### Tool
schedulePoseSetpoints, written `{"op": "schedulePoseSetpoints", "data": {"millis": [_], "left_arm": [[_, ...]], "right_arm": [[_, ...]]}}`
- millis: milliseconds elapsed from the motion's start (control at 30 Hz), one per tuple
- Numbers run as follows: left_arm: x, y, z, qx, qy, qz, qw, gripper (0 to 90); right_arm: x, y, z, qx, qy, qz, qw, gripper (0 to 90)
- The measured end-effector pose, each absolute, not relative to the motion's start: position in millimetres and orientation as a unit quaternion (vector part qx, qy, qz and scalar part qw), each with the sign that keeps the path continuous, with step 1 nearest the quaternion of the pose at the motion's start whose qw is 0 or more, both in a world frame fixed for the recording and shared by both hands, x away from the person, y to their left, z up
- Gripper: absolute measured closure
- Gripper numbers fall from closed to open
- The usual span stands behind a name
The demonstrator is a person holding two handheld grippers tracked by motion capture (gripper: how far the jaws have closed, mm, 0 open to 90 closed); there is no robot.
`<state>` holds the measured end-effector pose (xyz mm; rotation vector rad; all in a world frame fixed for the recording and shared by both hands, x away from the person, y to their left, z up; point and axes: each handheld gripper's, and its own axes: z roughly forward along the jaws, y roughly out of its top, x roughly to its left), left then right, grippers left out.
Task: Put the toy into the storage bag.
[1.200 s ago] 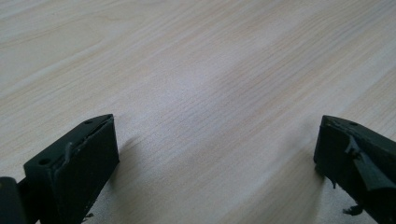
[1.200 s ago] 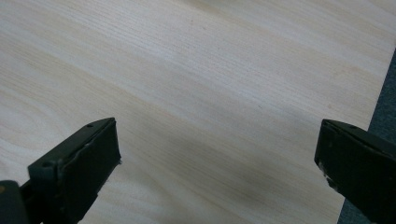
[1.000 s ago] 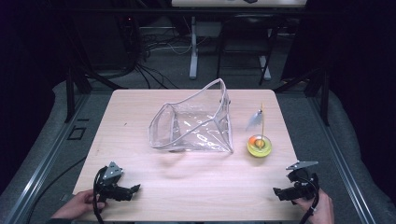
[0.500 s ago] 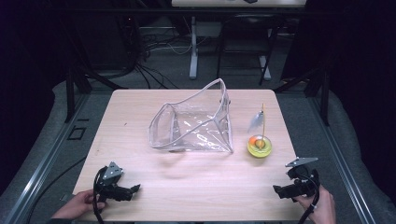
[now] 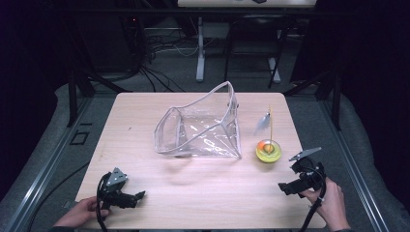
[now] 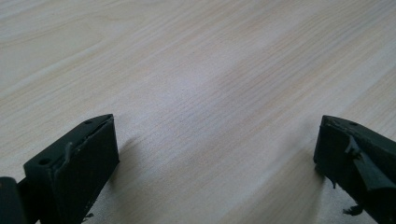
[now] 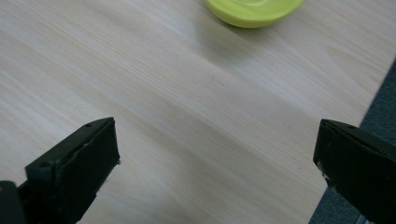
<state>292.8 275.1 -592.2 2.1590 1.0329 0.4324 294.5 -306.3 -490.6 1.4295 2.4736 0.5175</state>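
A clear plastic pouch [image 5: 200, 129] stands open at the middle of the wooden table [image 5: 145, 111]. To its right sits a yellow-green dish [image 5: 268, 151] holding something orange, with a thin stick [image 5: 270, 123] rising from it. My left gripper [image 5: 139, 195] rests low at the table's front left, its jaws pointing right; the left gripper view has it open [image 6: 217, 120] over bare wood. My right gripper [image 5: 282, 187] is at the front right, just in front of the dish, jaws pointing left. It is open [image 7: 217, 122] with nothing between the jaws, and the dish [image 7: 254, 9] lies ahead.
The table's right edge [image 7: 373, 112] runs close beside the right gripper. Bare wood lies between the two grippers along the front. Dark floor, cables and stand legs [image 5: 199, 48] lie beyond the far edge.
The right gripper has shifted slightly forward and left, toward the dish. The left gripper, pouch and dish have stayed put.
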Motion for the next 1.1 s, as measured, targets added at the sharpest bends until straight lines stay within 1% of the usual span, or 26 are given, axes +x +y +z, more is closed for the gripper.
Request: {"op": "schedulePoseSetpoints", "data": {"millis": [33,300,500,700,1000,1033,1100], "left_arm": [[293,275,-592,0.832,0.398,0.167,0.347,0.0],[293,275,-592,0.832,0.398,0.167,0.347,0.0],[293,275,-592,0.832,0.398,0.167,0.347,0.0],[293,275,-592,0.832,0.398,0.167,0.347,0.0],[293,275,-592,0.832,0.398,0.167,0.347,0.0],[293,275,-592,0.832,0.398,0.167,0.347,0.0],[293,275,-592,0.832,0.398,0.167,0.347,0.0]], "right_arm": [[300,-302,-488,0.485,0.849,0.178,0.108,0.0],[316,-287,-477,0.464,0.863,0.164,0.11,0.0],[329,-285,-463,0.466,0.863,0.169,0.099,0.0],[343,-284,-448,0.469,0.859,0.173,0.11,0.0],[362,-274,-431,0.451,0.872,0.157,0.109,0.0],[367,-272,-427,0.453,0.87,0.153,0.116,2.6],[372,-270,-423,0.45,0.873,0.151,0.114,3.3]]}}
